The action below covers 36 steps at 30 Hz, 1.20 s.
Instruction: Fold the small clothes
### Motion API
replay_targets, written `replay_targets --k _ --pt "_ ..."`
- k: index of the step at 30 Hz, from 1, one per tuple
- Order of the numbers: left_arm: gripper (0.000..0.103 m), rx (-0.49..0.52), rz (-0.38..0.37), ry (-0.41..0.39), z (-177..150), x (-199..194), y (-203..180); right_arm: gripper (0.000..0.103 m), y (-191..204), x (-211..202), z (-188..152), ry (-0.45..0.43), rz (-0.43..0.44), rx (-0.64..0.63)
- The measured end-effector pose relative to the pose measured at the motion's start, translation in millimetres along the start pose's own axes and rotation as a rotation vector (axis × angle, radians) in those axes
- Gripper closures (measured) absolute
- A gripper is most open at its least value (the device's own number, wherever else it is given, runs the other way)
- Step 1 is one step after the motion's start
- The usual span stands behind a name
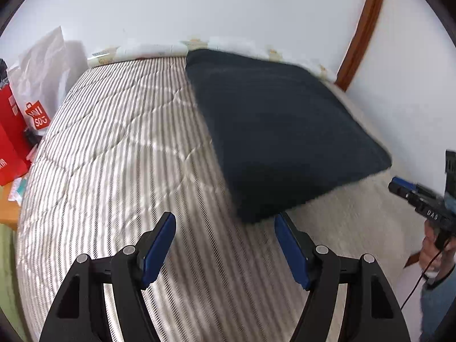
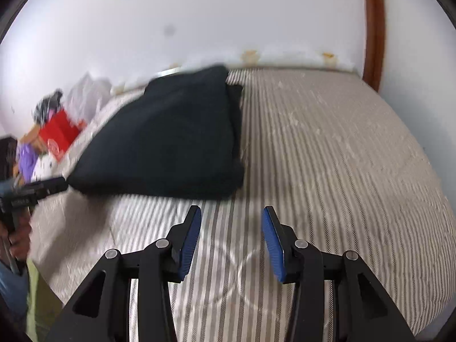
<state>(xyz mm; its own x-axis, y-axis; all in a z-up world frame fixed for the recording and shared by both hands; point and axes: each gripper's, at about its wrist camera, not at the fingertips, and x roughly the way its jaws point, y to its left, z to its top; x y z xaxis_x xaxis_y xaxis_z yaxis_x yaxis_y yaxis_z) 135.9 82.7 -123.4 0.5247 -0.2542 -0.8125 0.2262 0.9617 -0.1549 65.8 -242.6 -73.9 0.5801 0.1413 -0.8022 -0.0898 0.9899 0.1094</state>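
Note:
A dark navy folded garment (image 1: 273,131) lies flat on the striped bedspread (image 1: 114,148), towards the wall. In the right wrist view the garment (image 2: 171,139) lies ahead and to the left on the bedspread (image 2: 342,156). My left gripper (image 1: 225,222) is open and empty, just short of the garment's near corner. My right gripper (image 2: 231,213) is open and empty, a little in front of the garment's near edge. The right gripper also shows at the right edge of the left wrist view (image 1: 396,185). The left gripper shows at the left edge of the right wrist view (image 2: 61,183), next to the garment's corner.
Red and white shopping bags (image 1: 25,108) stand beside the bed on the left. A white wall (image 1: 228,8) runs behind the bed. A wooden door frame (image 1: 362,31) is at the far right. A wooden surface (image 1: 8,208) lies left of the bed.

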Motion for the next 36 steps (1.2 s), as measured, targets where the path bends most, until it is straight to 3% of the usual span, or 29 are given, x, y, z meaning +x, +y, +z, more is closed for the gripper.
replay_targets --k 6,10,12,14,16,17,19,27,36 --pt "0.033 0.021 0.017 0.025 -1.2 14.9 -7.3 0.058 12.8 30.6 5.2 0.005 0.008 -0.02" --pt "0.034 0.077 0.039 0.041 4.0 33.8 -17.1 0.058 12.3 43.2 10.7 -0.002 -0.034 -0.022" --pt "0.038 0.094 0.018 0.044 4.7 40.3 -19.7 0.058 10.4 47.8 13.6 0.002 -0.023 -0.016" --pt "0.049 0.142 0.019 0.02 6.1 42.9 -26.0 0.06 11.3 52.7 17.3 0.005 -0.017 -0.026" --pt "0.063 0.164 -0.004 0.011 9.9 43.8 -29.7 0.073 12.7 56.8 19.0 0.002 0.004 -0.034" --pt "0.068 0.16 -0.017 0.01 13.3 44.4 -29.4 0.074 13.6 57.8 20.0 -0.005 0.009 -0.031" --pt "0.068 0.157 -0.026 0.018 19.2 47.6 -28.2 0.08 14.8 58.6 20.7 -0.017 0.015 -0.032" --pt "0.068 0.132 -0.044 0.03 42.2 63.7 -26.2 0.081 0.5 77.3 40.2 -0.022 0.048 0.057" --pt "0.068 0.096 -0.049 0.036 21.1 48.6 -16.9 0.089 -3.5 59.2 24.5 -0.005 0.023 0.027"
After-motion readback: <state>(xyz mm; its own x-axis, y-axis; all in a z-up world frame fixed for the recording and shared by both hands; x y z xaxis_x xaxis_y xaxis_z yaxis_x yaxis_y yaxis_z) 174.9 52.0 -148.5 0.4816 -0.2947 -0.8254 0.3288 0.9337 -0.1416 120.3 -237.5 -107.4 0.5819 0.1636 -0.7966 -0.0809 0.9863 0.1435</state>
